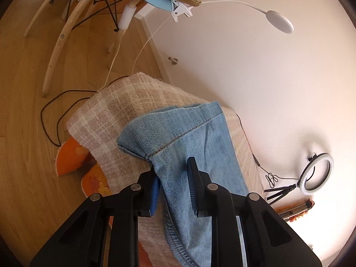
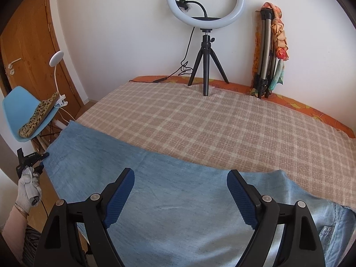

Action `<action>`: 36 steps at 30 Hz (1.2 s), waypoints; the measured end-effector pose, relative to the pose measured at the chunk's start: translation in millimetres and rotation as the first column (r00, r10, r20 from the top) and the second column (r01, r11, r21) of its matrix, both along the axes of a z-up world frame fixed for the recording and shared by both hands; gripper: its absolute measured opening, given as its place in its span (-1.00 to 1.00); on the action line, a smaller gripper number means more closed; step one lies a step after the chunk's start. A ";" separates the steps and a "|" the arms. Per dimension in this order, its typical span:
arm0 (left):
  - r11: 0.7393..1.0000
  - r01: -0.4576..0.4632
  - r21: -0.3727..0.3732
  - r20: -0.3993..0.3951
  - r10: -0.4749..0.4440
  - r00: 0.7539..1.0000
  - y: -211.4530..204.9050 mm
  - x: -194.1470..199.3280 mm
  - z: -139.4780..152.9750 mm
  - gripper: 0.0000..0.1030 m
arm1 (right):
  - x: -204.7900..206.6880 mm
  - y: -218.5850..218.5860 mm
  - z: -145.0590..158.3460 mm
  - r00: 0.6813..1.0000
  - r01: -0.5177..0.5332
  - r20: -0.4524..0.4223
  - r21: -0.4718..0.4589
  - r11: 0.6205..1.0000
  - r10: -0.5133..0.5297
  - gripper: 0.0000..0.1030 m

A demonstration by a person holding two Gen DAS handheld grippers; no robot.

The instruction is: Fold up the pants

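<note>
Light blue denim pants (image 2: pixel 100 146) lie spread across the plaid blanket (image 2: pixel 200 122) on the bed, waist end at the lower right. My right gripper (image 2: pixel 181 172) hovers over the middle of the denim, its jaws wide open and nothing between the blue pads. At the left edge of the bed a gloved hand holds my left gripper (image 2: pixel 43 161) at the leg end. In the left wrist view that gripper (image 1: pixel 171 166) is shut on the hemmed leg end of the pants (image 1: pixel 200 133), and the cloth hangs bunched between the pads, lifted off the blanket (image 1: pixel 106 111).
A ring light on a small tripod (image 2: pixel 204 44) stands on the far side of the bed. A folded tripod with a scarf (image 2: pixel 267 51) leans on the wall. A blue chair (image 2: pixel 20 111) with a clamp lamp (image 1: pixel 280 22) stands left. Cables (image 1: pixel 51 120) lie on the wooden floor.
</note>
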State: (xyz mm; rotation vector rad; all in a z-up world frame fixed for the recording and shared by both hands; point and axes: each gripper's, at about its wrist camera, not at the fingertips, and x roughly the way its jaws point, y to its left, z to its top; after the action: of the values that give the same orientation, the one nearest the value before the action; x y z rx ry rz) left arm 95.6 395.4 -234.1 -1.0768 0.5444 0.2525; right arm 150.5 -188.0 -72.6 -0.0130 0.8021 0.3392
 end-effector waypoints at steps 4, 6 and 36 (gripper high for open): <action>0.996 0.024 0.086 -0.016 -0.022 1.000 -5.0 0.5 9.5 -0.86 | -0.7 0.1 -2.4 1.000 -0.004 -0.007 -0.005 1.000 0.004 0.69; 0.990 0.035 0.138 0.014 -0.037 0.999 -11.8 -0.6 22.7 -0.86 | 0.1 -1.1 -4.0 1.000 0.000 -0.014 -0.003 1.000 0.000 0.69; 0.501 0.673 0.545 -0.068 -0.773 0.630 -289.4 35.4 83.1 -0.92 | 52.8 51.0 -38.8 0.950 -0.084 -0.251 0.367 0.926 0.185 0.69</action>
State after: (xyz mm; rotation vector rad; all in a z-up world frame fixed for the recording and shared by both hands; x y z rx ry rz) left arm 130.9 106.1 -150.9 -0.2423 0.6674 -0.4498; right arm 203.3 -137.0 -111.5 0.3252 1.0156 0.6243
